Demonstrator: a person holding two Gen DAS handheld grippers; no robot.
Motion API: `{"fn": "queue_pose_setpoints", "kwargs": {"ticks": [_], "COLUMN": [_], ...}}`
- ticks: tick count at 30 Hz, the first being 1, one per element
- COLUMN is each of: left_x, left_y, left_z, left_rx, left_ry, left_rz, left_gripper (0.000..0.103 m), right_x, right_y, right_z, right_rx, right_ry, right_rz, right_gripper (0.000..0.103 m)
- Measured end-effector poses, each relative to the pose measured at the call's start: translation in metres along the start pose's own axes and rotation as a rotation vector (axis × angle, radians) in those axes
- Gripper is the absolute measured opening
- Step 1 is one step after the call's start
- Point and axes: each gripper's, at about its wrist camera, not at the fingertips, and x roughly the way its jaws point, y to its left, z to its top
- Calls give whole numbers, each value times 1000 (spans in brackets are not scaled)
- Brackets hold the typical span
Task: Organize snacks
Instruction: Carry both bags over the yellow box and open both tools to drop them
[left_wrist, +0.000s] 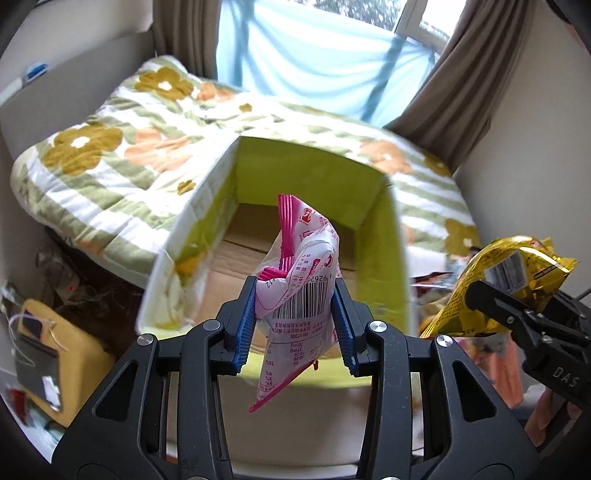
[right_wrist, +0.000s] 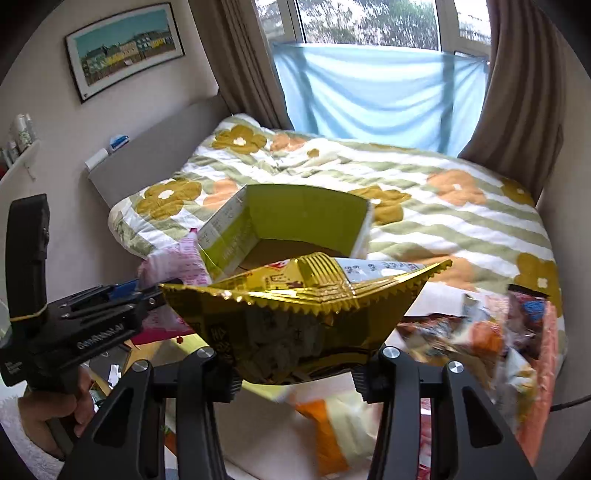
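Both wrist views downward, sharing box (left_wrist: 314, 229)

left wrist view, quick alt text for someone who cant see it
The left gripper holds a pink and white snack packet above an open green-lined cardboard box on a flowered quilt. At right, the right gripper holds a gold snack bag.

The gold snack bag (right_wrist: 295, 317) hides the right hand-held gripper's fingertips.
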Motion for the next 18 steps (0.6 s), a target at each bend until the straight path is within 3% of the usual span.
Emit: {"fn": "queue_pose_setpoints", "kwargs": {"ticks": [6,15,16,18], "left_x": [57,104,104,98], "left_y": [32,27,26,25], "left_z": [17,11,10,9], "left_rx": [86,243,256,280], "left_ry": [107,227,218,188], "left_rz": [-12,-16,-25,-4], "left_gripper": [35,36,42,81], "right_x": [50,92,95,98], "right_y": [24,24,24,24], "right_z": [16,20,21,23], "right_rx": [57,153,156,158], "right_ry": [76,171,177,185], "right_rz": [-45,-110,-110,-110], "right_gripper": [43,43,43,43]}}
